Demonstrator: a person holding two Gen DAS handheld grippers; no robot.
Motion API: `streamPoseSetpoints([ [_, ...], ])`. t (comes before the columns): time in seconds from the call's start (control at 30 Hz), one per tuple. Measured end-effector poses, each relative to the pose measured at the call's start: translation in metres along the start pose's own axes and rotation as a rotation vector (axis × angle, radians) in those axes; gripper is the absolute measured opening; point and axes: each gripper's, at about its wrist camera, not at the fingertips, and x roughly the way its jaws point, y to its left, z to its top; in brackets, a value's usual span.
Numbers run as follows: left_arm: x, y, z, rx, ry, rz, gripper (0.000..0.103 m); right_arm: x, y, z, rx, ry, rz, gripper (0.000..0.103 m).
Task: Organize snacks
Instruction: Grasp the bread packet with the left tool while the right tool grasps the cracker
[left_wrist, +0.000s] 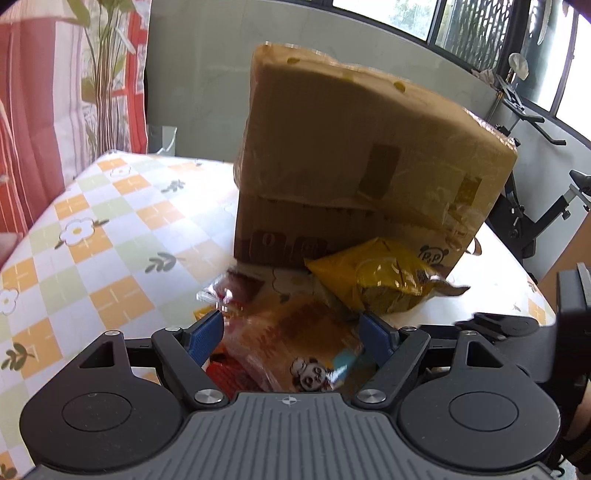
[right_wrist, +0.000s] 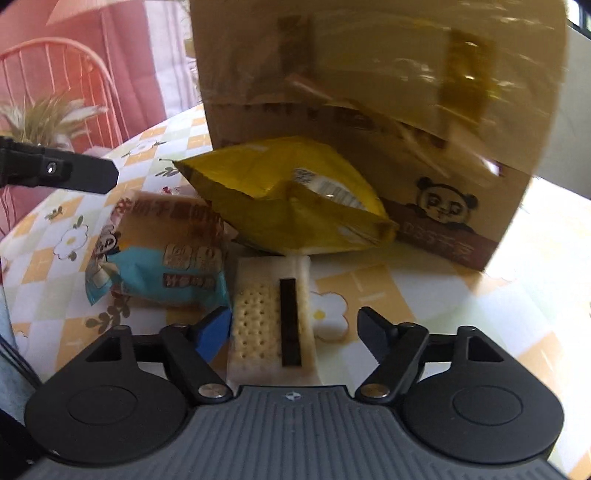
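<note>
The left hand-held gripper (left_wrist: 291, 332) is spread wide around a panda snack packet (left_wrist: 295, 343). The right hand-held gripper (right_wrist: 295, 328), likewise wide, straddles a cracker pack (right_wrist: 271, 321). A yellow bag (right_wrist: 291, 199) is propped against the cardboard box (right_wrist: 369, 92) on the table (right_wrist: 406, 295).

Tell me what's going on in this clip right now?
A person with two handheld grippers is sorting snacks on a checked tablecloth in front of a cardboard box. The left gripper is open around a panda-print snack pack. The right gripper is open over a cracker packet. A yellow bag leans against the box.
</note>
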Motion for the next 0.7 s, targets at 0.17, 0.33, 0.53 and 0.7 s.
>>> streamPoseSetpoints([
  [0.17, 0.005, 0.001, -0.001, -0.002, 0.013, 0.004, 0.082, -0.002, -0.002, -0.01, -0.004, -0.022, 0.0, 0.049],
  [0.33, 0.015, 0.0, 0.003, 0.038, 0.018, 0.0, 0.082, -0.011, -0.011, -0.021, 0.041, -0.041, -0.046, 0.049],
  [0.53, 0.038, -0.003, 0.012, 0.142, 0.063, -0.042, 0.082, -0.02, -0.018, -0.036, 0.058, -0.094, -0.085, 0.049],
  [0.7, 0.053, -0.007, 0.016, 0.248, 0.11, -0.149, 0.082, -0.023, -0.02, -0.046, 0.043, -0.129, -0.088, 0.049],
])
